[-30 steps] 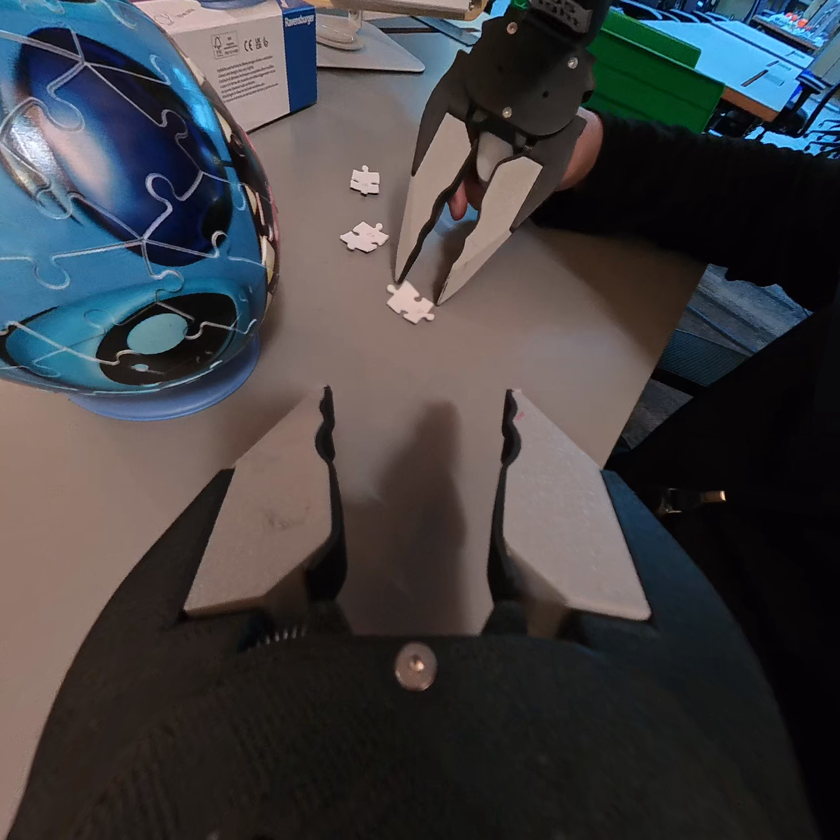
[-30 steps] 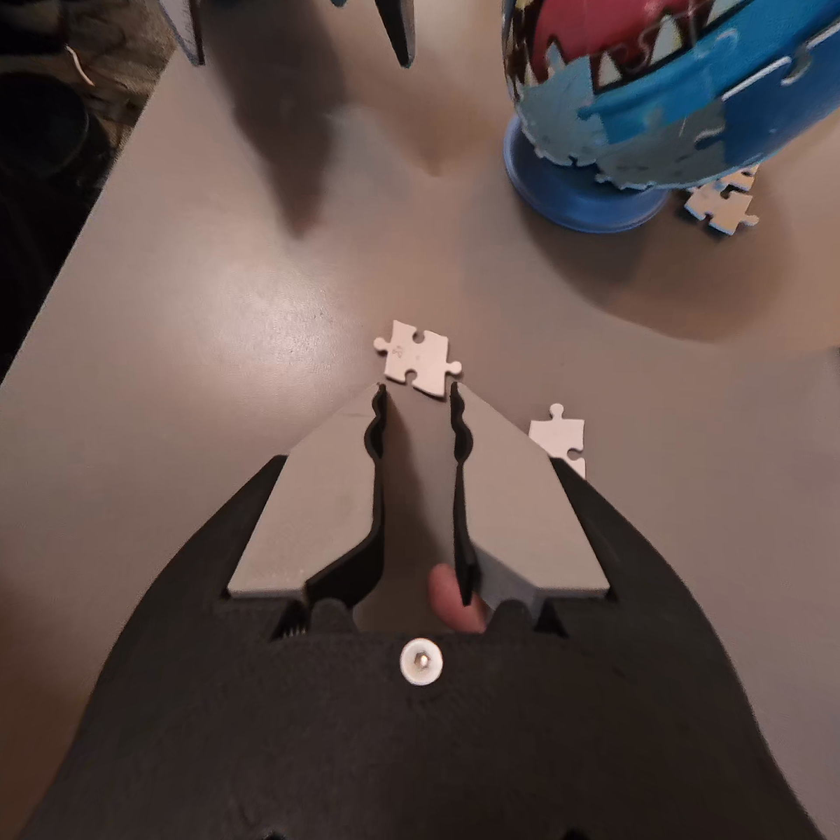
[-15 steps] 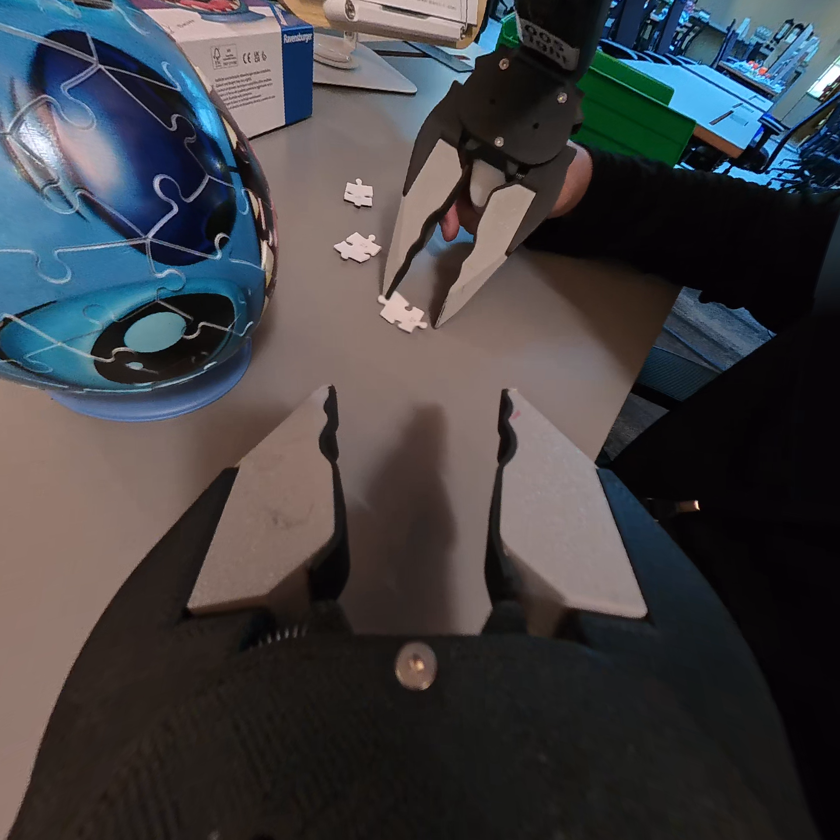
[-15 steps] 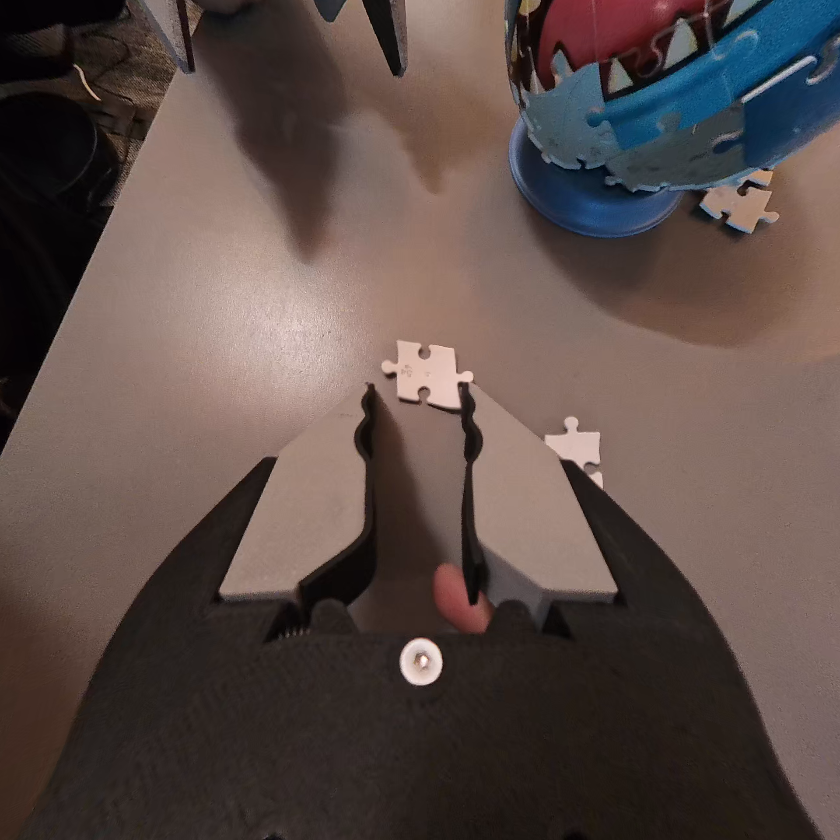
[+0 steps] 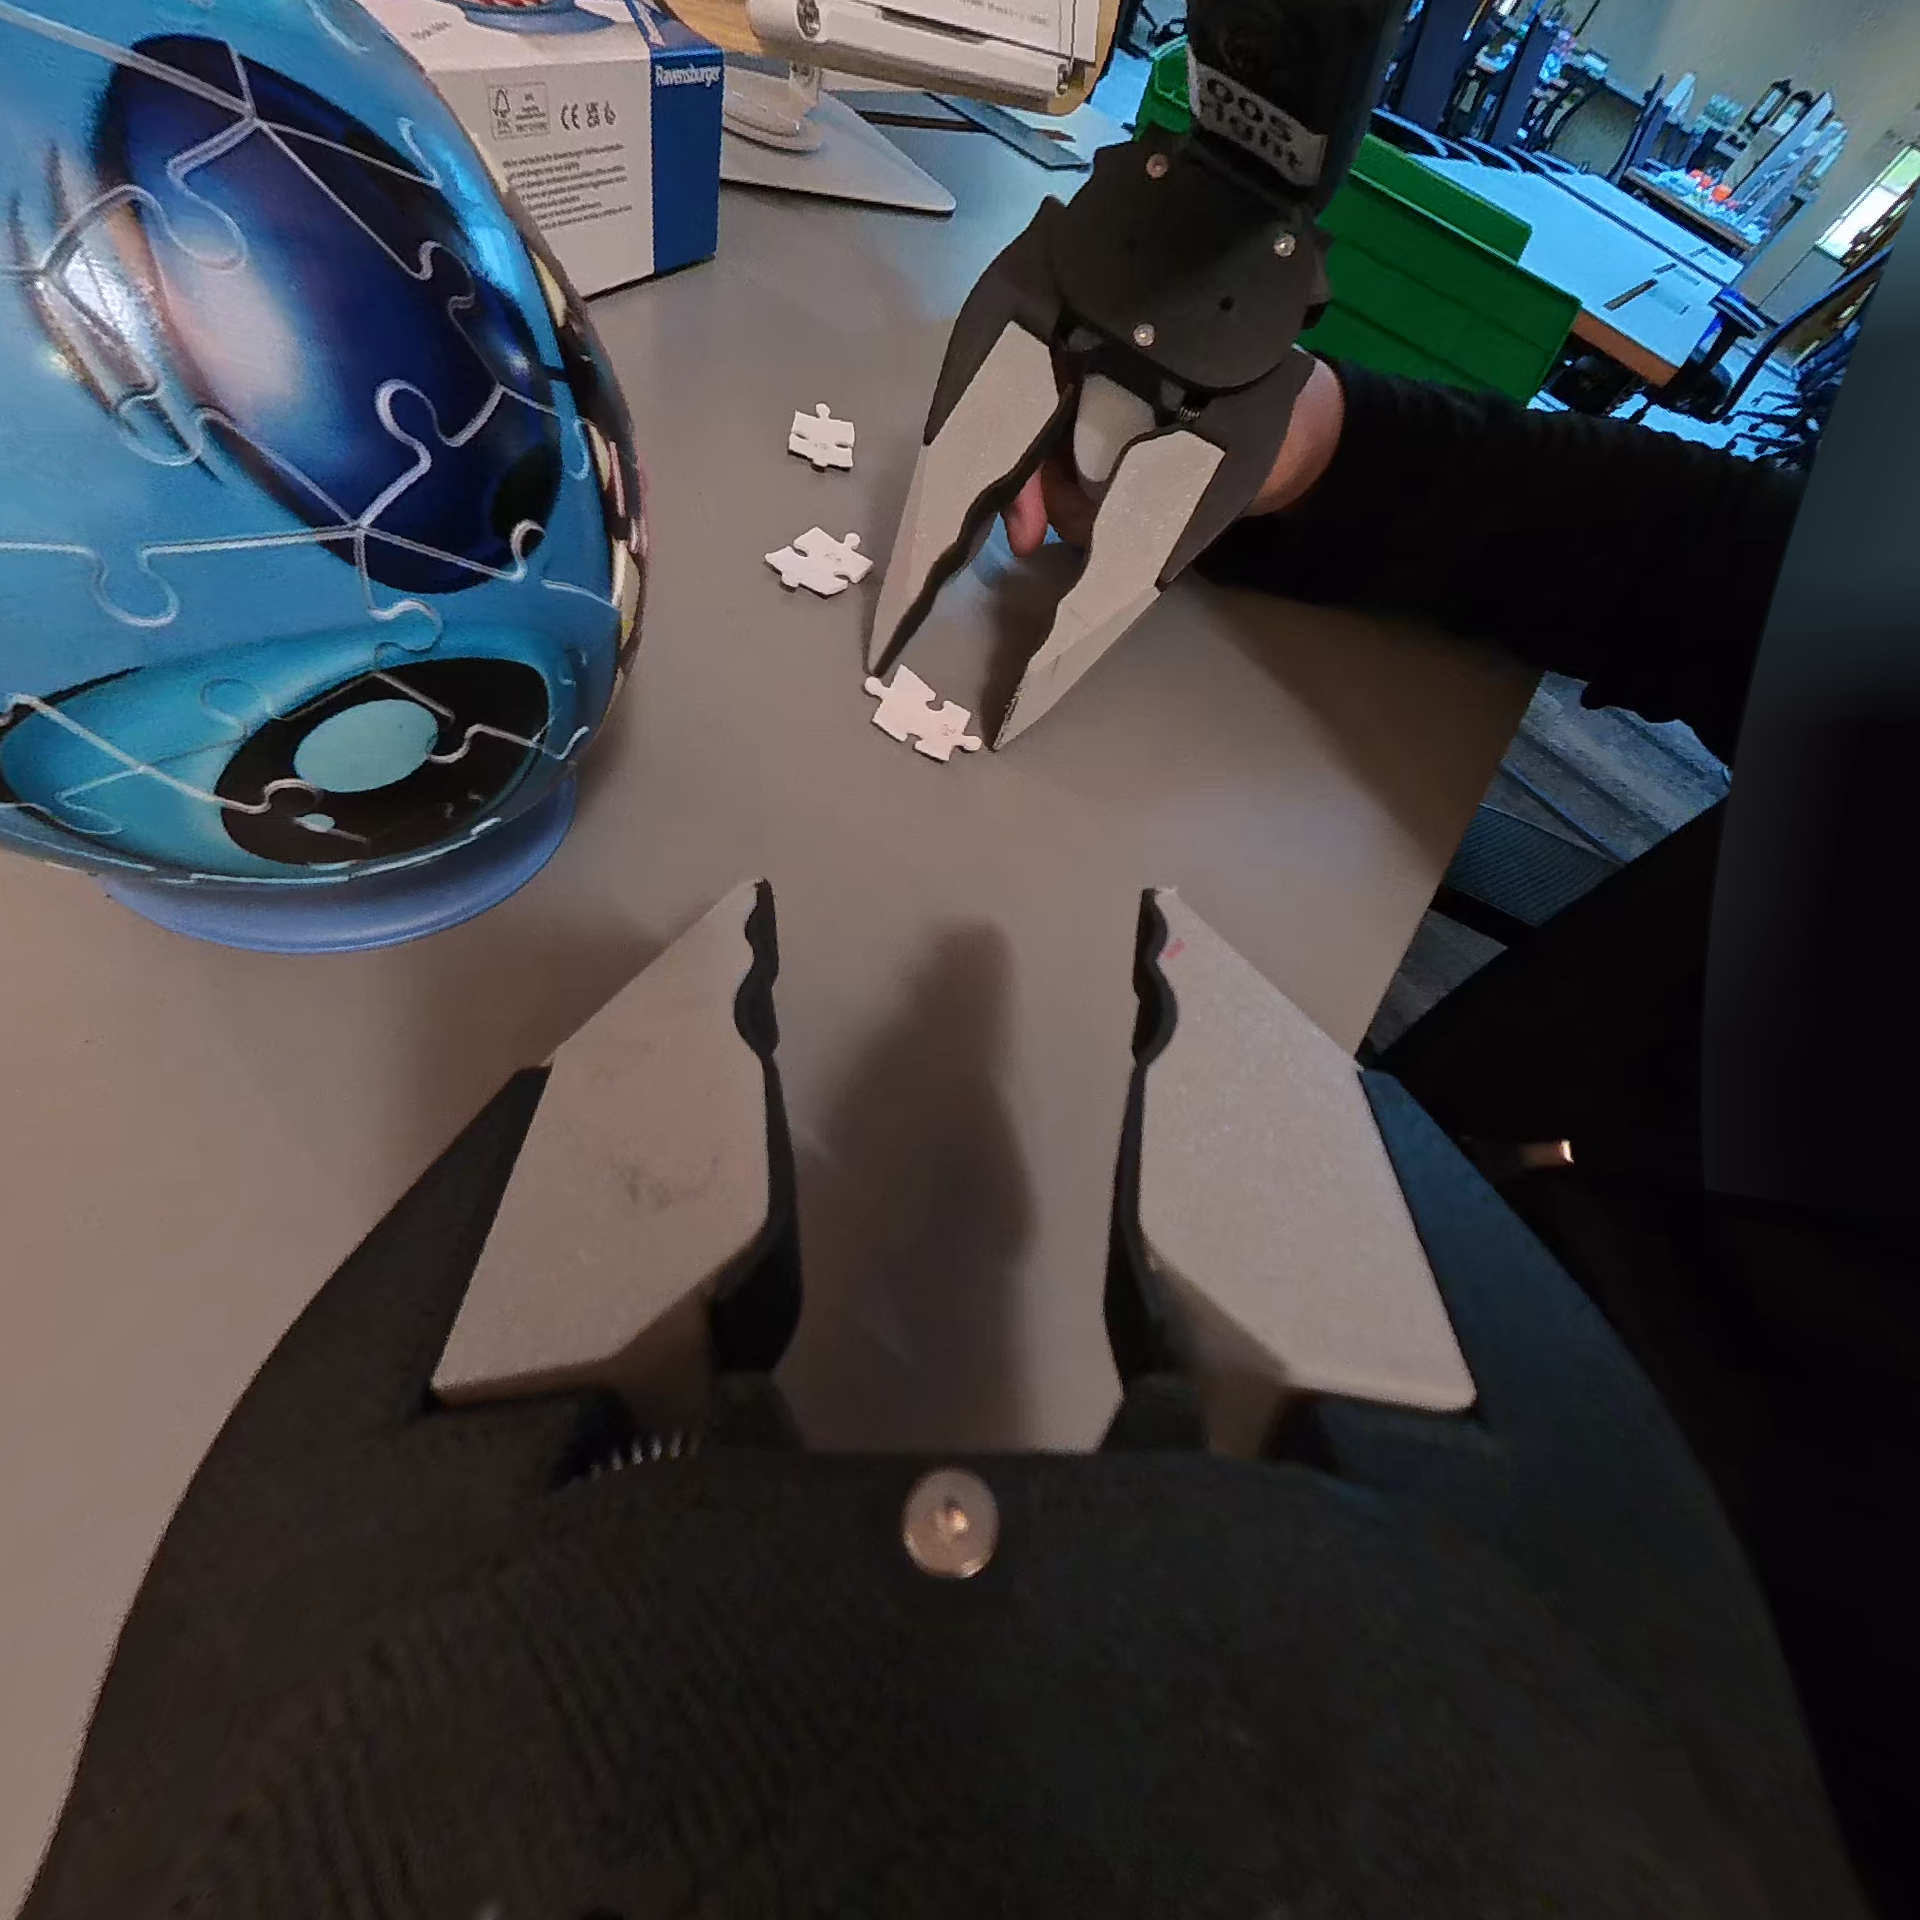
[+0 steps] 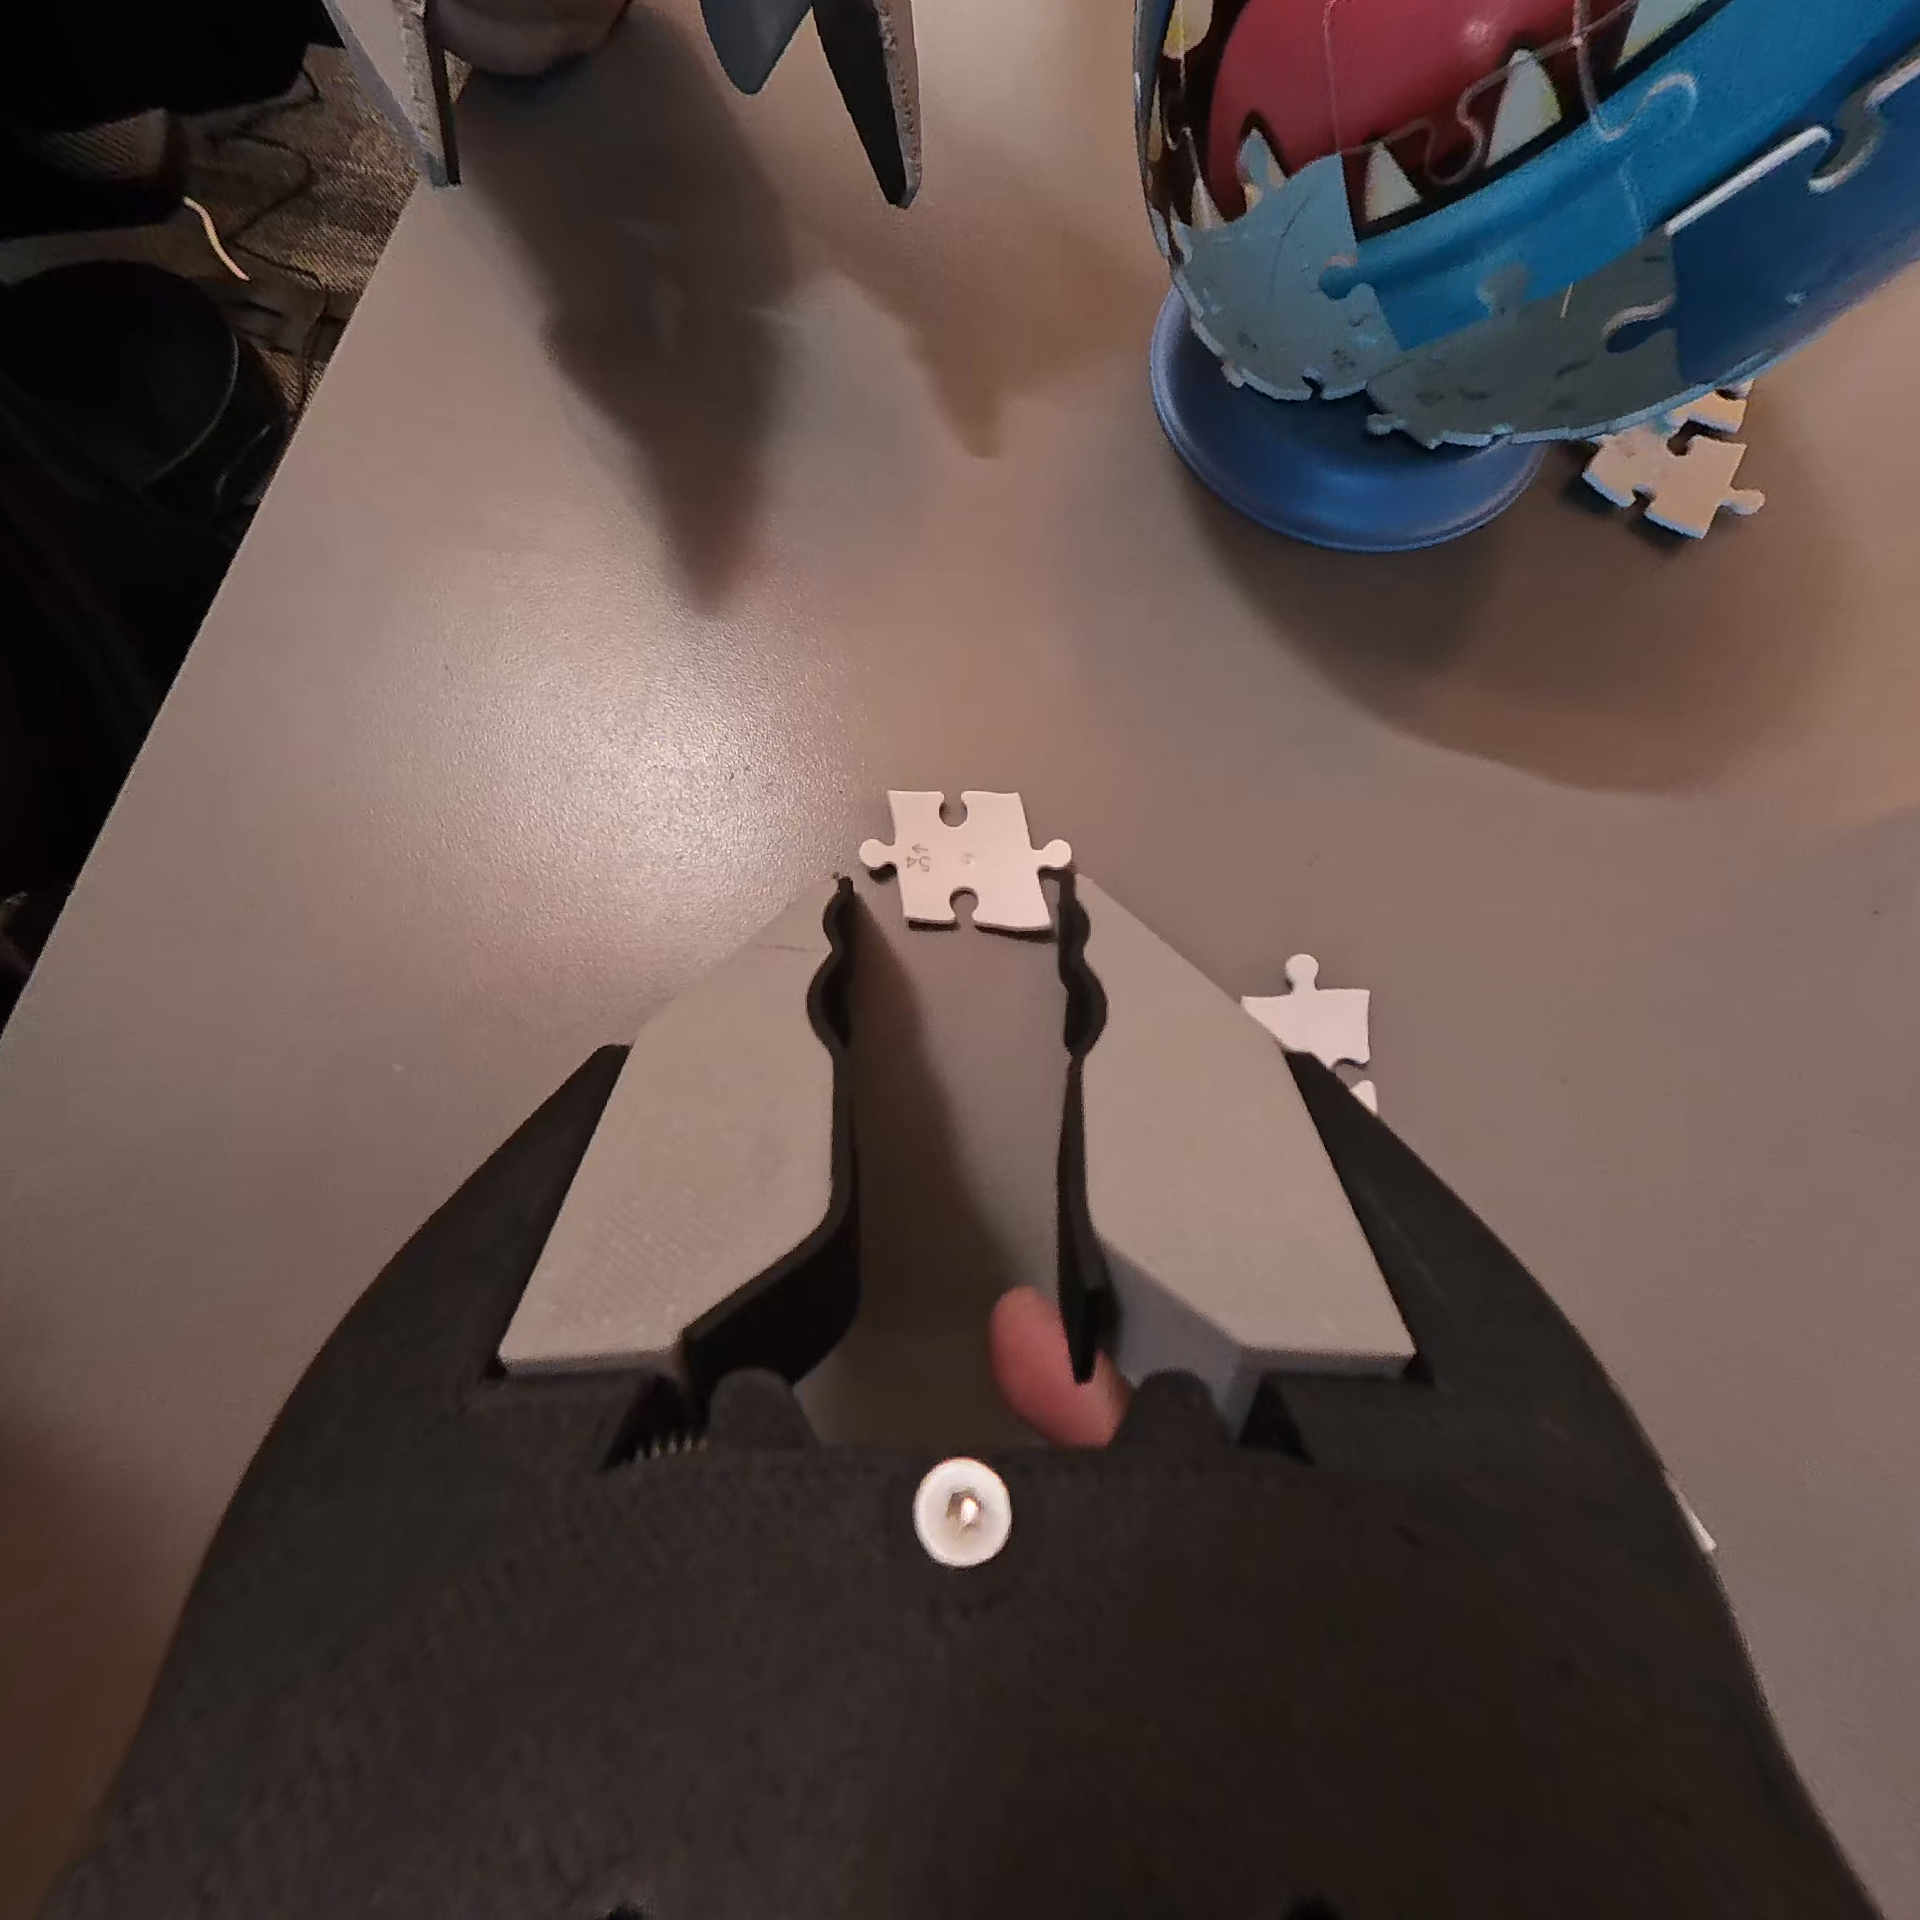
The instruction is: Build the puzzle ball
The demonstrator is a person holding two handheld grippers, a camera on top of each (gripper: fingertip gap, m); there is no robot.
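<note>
The blue puzzle ball [image 5: 270,447] stands on its blue base [image 6: 1340,468] at the left of the grey table [image 5: 1195,810]; it also shows in the right wrist view [image 6: 1538,208] with a red mouth and ragged lower edge. A white puzzle piece [image 6: 966,862] lies face down on the table. My right gripper [image 6: 951,883] is open, its tips straddling the near edge of this piece [image 5: 923,715]. It also shows in the left wrist view [image 5: 935,701]. My left gripper [image 5: 951,894] is open and empty, above bare table.
Two more white pieces [image 5: 821,436] [image 5: 819,561] lie beyond the right gripper; one [image 6: 1311,1018] shows beside its right finger. Loose pieces [image 6: 1673,478] lie behind the ball's base. A white and blue box [image 5: 592,135] and green bins [image 5: 1434,281] stand farther back. The table edge [image 5: 1455,831] runs at the right.
My right gripper has opened wider and its tips have come up around the white piece, which turned a little on the table. My left gripper has barely moved.
</note>
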